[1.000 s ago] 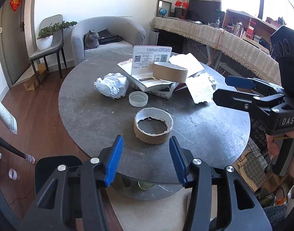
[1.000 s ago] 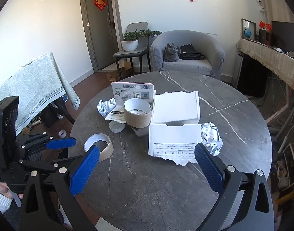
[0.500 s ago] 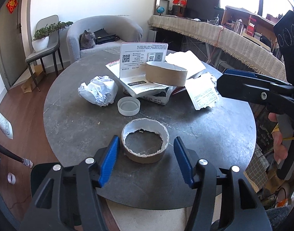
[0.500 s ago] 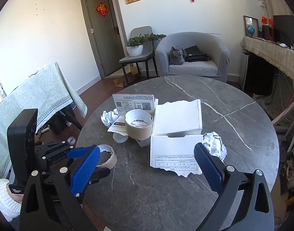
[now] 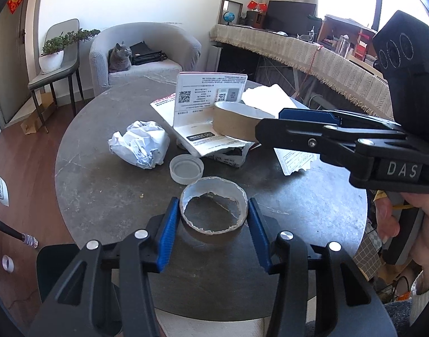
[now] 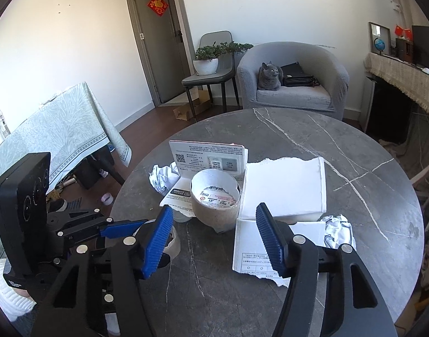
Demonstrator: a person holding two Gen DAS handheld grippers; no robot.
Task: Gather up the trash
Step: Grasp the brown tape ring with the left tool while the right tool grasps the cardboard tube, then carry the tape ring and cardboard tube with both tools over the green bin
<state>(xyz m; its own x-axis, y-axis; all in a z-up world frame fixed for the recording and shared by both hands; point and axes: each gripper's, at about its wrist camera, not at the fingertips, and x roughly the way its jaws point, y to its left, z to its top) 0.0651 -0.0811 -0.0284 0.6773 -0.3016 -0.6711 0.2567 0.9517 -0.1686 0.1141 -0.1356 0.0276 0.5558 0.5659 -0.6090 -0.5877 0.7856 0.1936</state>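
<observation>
Your left gripper (image 5: 211,219) straddles a tape core (image 5: 213,213) at the table's (image 5: 102,196) near edge; a lid (image 5: 186,168) lies just behind.

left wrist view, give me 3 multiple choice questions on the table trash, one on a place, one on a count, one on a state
1. Where is the torn cardboard ring?
A. on the armchair
B. between the left claw's fingers
C. under the crumpled paper

2. How many cardboard rings are on the table?
A. one
B. two
C. four

3. How does the plastic lid lie?
A. hollow side up
B. on its edge
C. stacked on a ring

Answers: 1 B, blue pads flank the ring on both sides. 2 B, the near torn ring plus a second ring on the leaflet. 3 A, its rim and inner floor show.
</observation>
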